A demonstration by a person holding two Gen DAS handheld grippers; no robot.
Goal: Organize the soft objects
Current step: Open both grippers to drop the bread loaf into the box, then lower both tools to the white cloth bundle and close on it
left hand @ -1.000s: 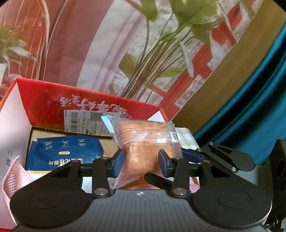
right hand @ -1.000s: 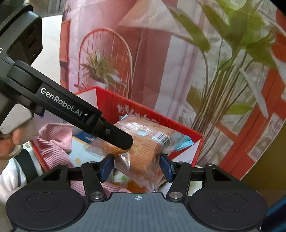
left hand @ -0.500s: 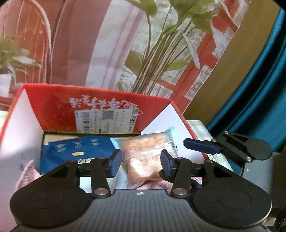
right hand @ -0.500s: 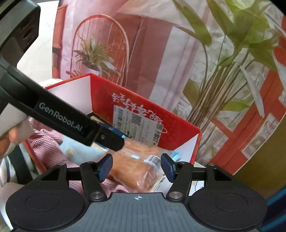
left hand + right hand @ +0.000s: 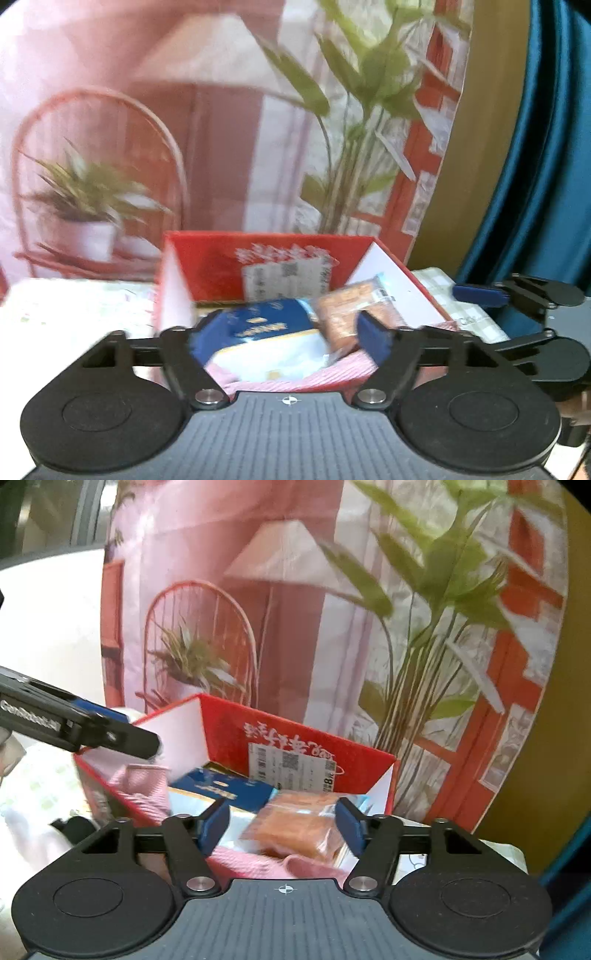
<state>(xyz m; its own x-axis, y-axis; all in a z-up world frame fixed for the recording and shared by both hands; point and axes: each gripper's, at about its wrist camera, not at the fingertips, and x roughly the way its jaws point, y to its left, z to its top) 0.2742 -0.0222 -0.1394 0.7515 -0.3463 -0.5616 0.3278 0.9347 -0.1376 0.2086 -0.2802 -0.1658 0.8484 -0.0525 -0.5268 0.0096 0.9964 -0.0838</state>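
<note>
Behind your work area hangs a printed backdrop (image 5: 295, 590) showing a lamp, wicker chair and leafy plants. Far right, you have a teal curtain (image 5: 535, 147).

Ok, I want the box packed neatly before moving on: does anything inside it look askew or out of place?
The wrapped bread lies tilted in the red box, propped on the pink cloth beside the blue packet, not flat. Nothing looks spilled or torn.
</note>
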